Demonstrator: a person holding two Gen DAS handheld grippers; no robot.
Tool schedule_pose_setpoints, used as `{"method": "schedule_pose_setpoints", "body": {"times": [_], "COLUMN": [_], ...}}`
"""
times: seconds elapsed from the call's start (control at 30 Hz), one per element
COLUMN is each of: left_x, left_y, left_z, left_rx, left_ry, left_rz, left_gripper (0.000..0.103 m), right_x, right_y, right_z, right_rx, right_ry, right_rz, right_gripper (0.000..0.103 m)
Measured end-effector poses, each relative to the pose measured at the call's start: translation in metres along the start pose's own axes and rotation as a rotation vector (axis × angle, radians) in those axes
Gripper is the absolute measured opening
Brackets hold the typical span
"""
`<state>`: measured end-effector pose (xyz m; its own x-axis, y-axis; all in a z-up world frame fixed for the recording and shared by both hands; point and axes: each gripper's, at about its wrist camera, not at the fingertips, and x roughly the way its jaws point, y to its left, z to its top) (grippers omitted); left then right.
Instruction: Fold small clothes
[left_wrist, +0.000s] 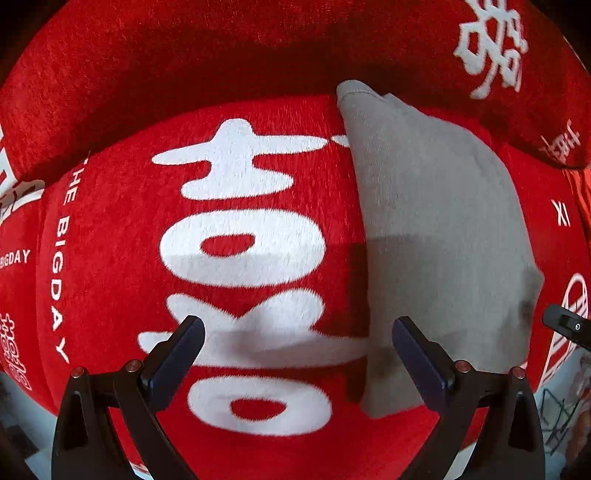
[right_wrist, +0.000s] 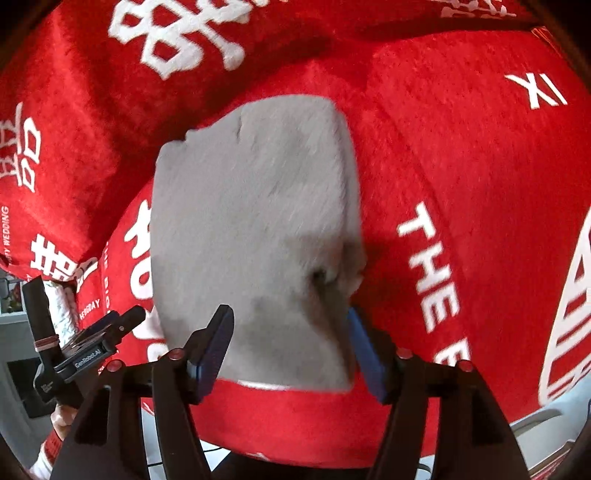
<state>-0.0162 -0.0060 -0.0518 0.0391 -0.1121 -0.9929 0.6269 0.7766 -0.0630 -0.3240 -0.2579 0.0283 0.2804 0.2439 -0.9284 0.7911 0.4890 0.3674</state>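
Grey folded cloth laid flat on red plush blanket; right gripper released, straddling near edge; left gripper open, nothing grasped.

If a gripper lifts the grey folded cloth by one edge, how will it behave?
The grey cloth looks soft and knitted, so it would probably droop and unfold. It seems thin and likely light. On the fuzzy red blanket, pushing it would probably wrinkle it rather than slide it.
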Motion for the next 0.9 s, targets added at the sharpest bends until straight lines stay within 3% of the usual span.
{"method": "schedule_pose_setpoints", "body": {"times": [0.1, 0.3, 0.5, 0.57, 0.7, 0.9], "left_x": [0.0, 0.003, 0.014, 0.022, 0.053, 0.061], "left_y": [-0.002, -0.009, -0.015, -0.013, -0.005, -0.019], "left_z": [0.007, 0.029, 0.053, 0.06, 0.067, 0.072], "left_rx": [-0.032, -0.066, -0.063, -0.071, -0.108, -0.088], "left_ry": [-0.011, -0.012, -0.001, 0.013, 0.136, 0.144], "left_rz": [-0.025, -0.074, -0.115, -0.159, -0.356, -0.452], "left_gripper": [0.102, 0.102, 0.102, 0.102, 0.102, 0.102], "right_x": [0.0, 0.012, 0.033, 0.045, 0.061, 0.079], "right_y": [-0.011, -0.042, -0.074, -0.086, -0.096, -0.088], "right_z": [0.016, 0.041, 0.06, 0.063, 0.064, 0.073], "right_rx": [0.013, 0.081, 0.168, 0.201, 0.208, 0.201], "right_ry": [-0.006, 0.011, 0.049, 0.083, 0.132, 0.156], "right_rz": [0.008, 0.1, 0.273, 0.34, 0.426, 0.586], "right_gripper": [0.08, 0.08, 0.08, 0.08, 0.081, 0.083]}}
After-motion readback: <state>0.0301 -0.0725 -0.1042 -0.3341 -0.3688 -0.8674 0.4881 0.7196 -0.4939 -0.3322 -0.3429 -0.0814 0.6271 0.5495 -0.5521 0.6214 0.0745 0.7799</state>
